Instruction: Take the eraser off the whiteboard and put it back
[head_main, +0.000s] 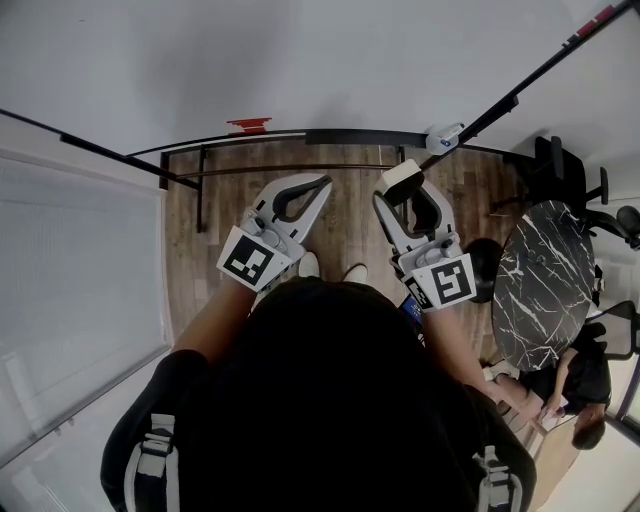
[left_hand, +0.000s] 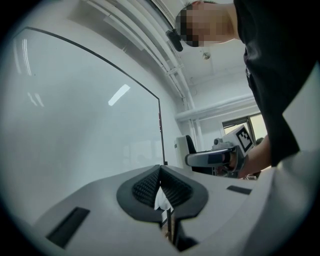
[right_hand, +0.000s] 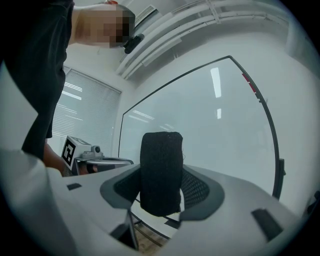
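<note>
Person's shoulders (head_main: 330, 400): fill the lower head view and face the whiteboard, with both arms reaching toward it. They block the view of the floor right below, so a dropped item could land unseen near the feet.
Whiteboard (head_main: 300, 70): a wide, blank white face with a dark frame that spans both gripper views. I'd judge it a smooth surface that something set down crooked could slide off.
Right gripper (head_main: 410, 205): held level in front of the whiteboard and just short of it, jaws clamped on the eraser. Letting go before the block sits flat on the board would likely send it to the wooden floor.
Left gripper (head_main: 320, 185): beside the right one and about as far from the whiteboard, jaws closed together on nothing. This close, it could bump the other gripper during placement.
Eraser (right_hand: 161, 172): off the whiteboard and upright between the right gripper's pads, dark felt face showing. Much of it stands above the pads, so catching an edge on the board could twist it in the grip.
Red marker (head_main: 248, 126): lies on the ledge at the whiteboard's bottom edge, left of both grippers. A low sweep could knock it off.
</note>
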